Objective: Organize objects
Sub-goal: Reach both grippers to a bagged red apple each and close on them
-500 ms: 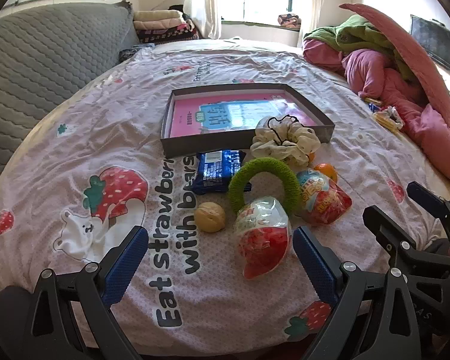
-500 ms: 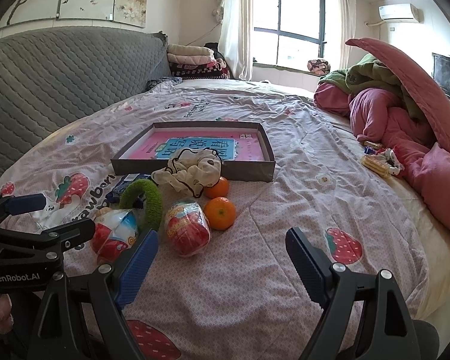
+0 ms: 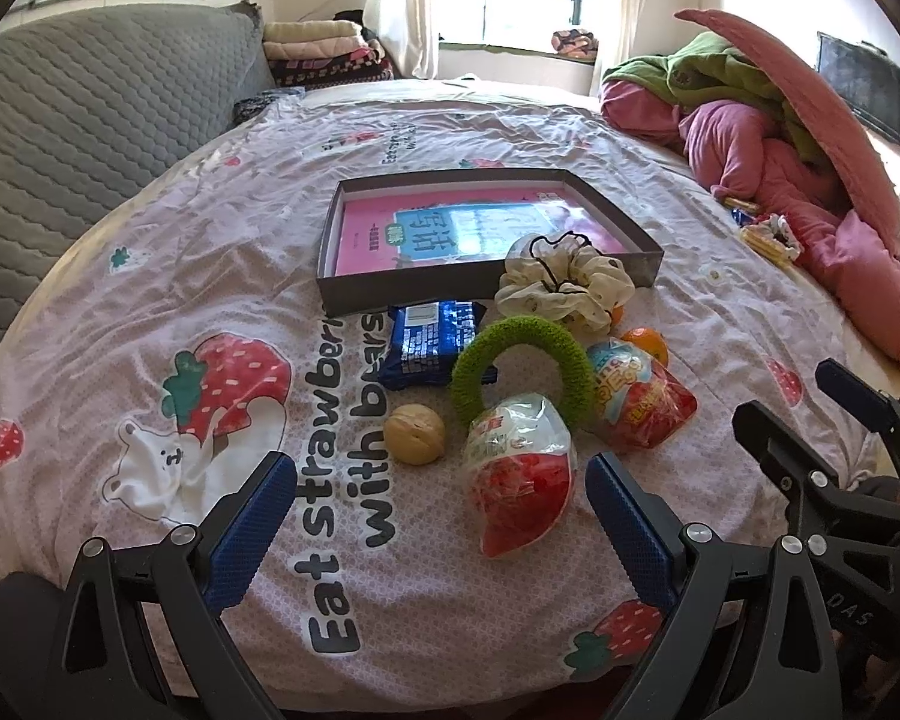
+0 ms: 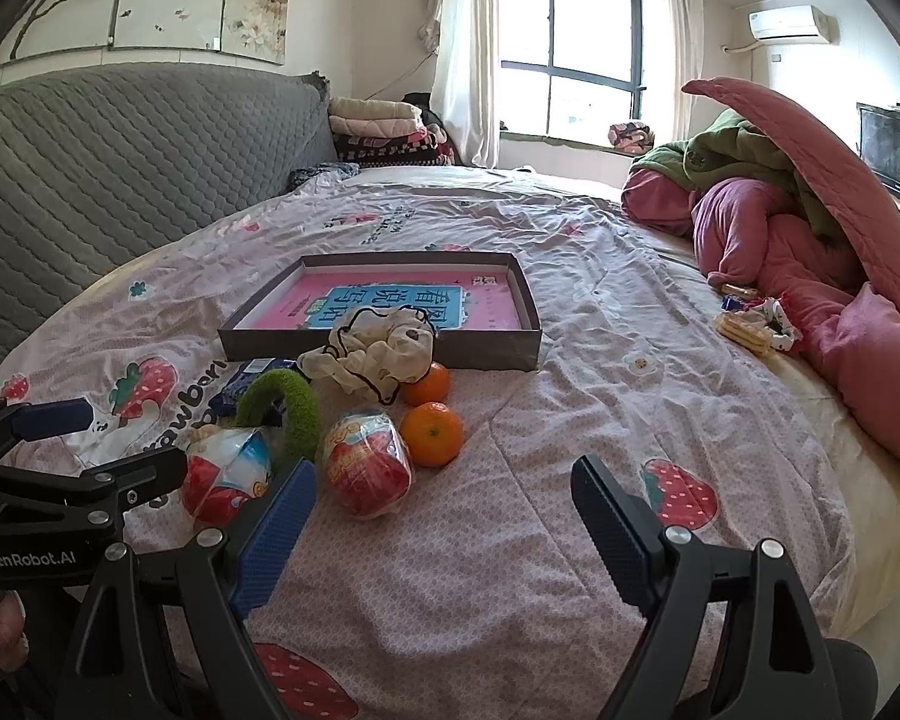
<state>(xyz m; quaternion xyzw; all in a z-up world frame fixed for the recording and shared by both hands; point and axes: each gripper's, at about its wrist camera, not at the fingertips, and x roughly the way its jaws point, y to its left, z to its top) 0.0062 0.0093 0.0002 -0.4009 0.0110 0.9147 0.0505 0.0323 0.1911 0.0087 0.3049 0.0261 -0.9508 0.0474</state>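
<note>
Two grippers: left gripper [image 3: 441,516] and right gripper [image 4: 444,522], side by side above the near edge of the bed, tilted down.
Jaws: both pairs stand wide apart with blue pads, nothing between them, touching nothing.
Nearest left jaws: clear plastic packet with red contents [image 3: 519,474] lies just ahead on the pink strawberry-print bedspread [image 3: 150,276]; a tan walnut [image 3: 414,434] sits just beside it.
Nearest right jaws: second red snack packet [image 4: 367,463] and an orange mandarin [image 4: 431,433] touching it; another mandarin [image 4: 427,384] behind.
Middle: fuzzy green ring [image 3: 522,369] stands arched over the first packet, beside a blue foil biscuit pack [image 3: 431,343].
Further: cream fabric scrunchie [image 3: 564,285] rests against the front wall of the shallow grey cardboard tray [image 3: 414,291].
Tray contents: pink and blue booklet [image 3: 438,231], flat.
Background: heaped pink and green bedding [image 4: 798,228] at right.
</note>
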